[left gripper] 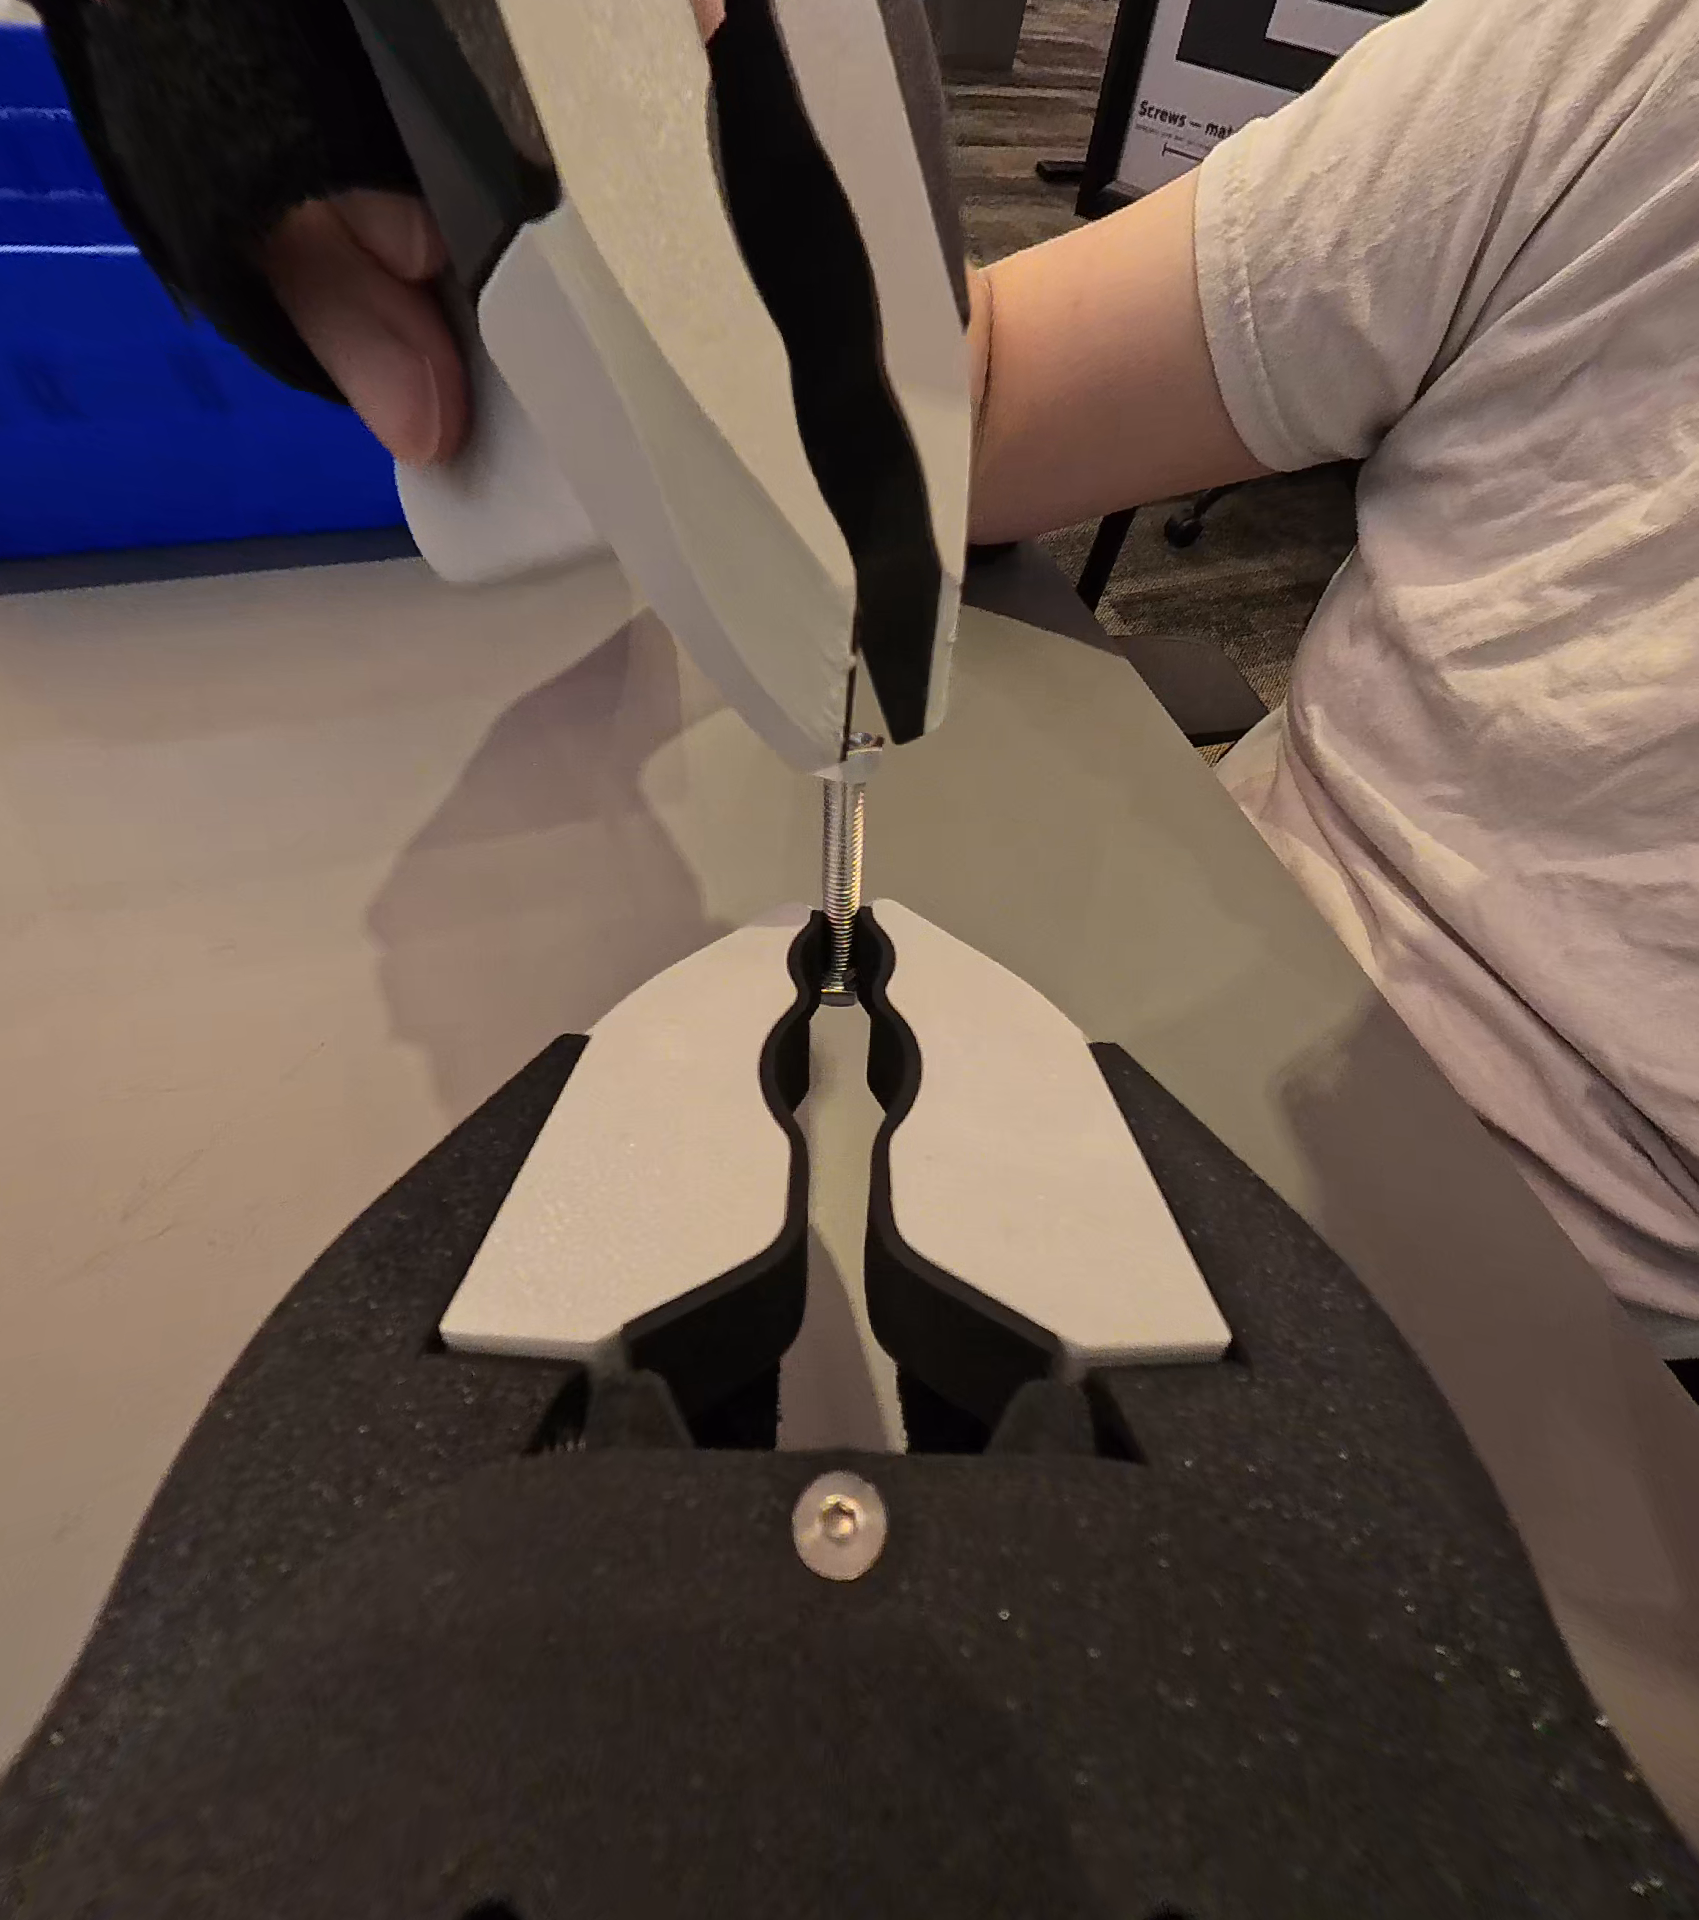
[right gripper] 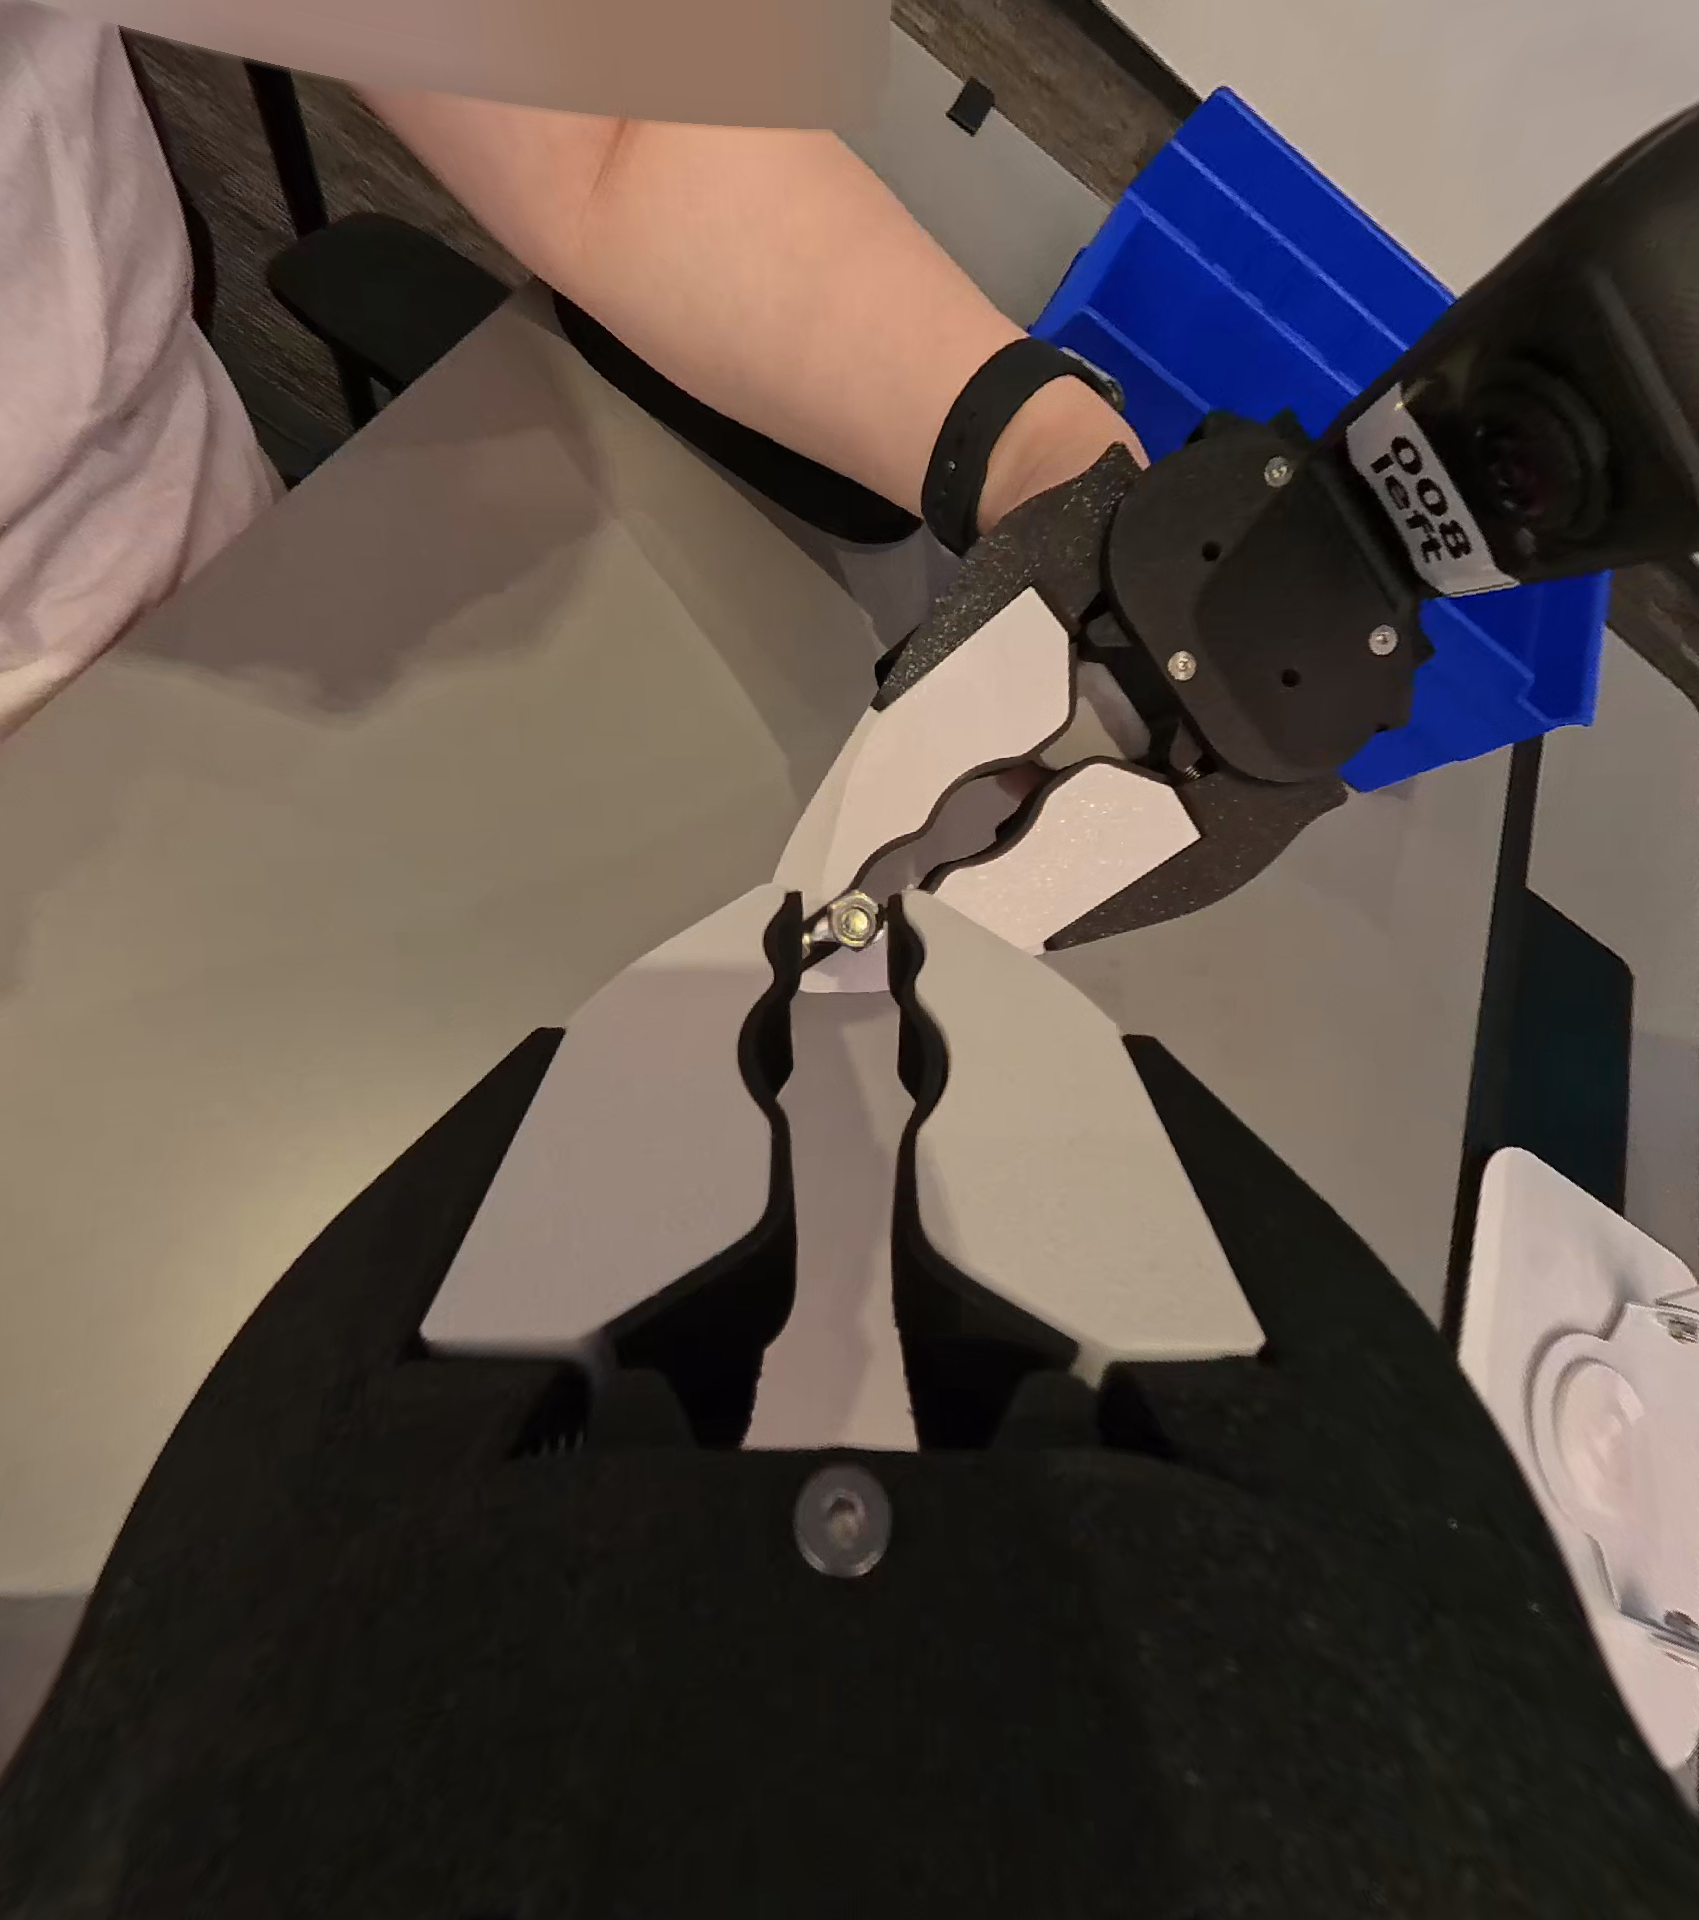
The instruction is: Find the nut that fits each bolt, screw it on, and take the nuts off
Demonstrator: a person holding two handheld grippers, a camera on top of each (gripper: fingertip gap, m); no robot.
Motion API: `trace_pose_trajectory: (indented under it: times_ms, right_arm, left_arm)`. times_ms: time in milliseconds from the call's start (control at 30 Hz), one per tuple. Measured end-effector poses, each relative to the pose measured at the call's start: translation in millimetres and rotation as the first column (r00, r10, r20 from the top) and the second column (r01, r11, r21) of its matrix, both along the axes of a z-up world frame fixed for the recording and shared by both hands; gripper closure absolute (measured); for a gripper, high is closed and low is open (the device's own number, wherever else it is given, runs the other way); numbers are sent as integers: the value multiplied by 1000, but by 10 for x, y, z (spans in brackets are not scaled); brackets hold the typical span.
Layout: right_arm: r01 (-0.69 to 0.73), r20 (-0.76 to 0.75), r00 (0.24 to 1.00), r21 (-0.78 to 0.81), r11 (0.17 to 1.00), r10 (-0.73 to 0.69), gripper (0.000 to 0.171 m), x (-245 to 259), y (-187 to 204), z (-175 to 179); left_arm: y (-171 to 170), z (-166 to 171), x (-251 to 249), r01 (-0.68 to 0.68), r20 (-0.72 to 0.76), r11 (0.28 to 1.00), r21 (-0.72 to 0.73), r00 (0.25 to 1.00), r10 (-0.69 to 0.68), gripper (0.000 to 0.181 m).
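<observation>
The table (left gripper: 149, 935) lies bare at the left of the frame; a blue bin (left gripper: 45, 364) blocks its upper left.

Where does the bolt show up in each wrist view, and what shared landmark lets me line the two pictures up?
Left wrist view: the bolt stands upright at centre, its lower end in the left gripper, its top at the right gripper.
Right wrist view: the bolt is seen almost end-on at centre behind a nut, at the tips of the right gripper.
Shared landmark: the blue bin on the table.
</observation>
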State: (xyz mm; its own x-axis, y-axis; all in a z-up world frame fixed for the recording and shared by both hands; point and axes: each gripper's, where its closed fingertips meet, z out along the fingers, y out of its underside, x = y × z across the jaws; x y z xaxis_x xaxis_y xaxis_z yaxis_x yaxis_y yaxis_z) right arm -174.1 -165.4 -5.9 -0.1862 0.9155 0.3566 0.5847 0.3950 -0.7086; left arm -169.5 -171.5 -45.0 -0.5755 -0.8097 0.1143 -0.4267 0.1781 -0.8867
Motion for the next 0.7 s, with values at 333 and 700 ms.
trace_pose_trajectory:
  times_ms: [333,700]
  right_arm:
    - [0,9,1000,-19,1000,0,160,14,7,-27]
    - [94,36,995,-49,994,-92,161,47,152,-77]
  left_arm:
    - [-12,-12,1,2,-7,1000,6,1000,-2,177]
    - [132,-64,32,-76,-34,996,41,996,78,177]
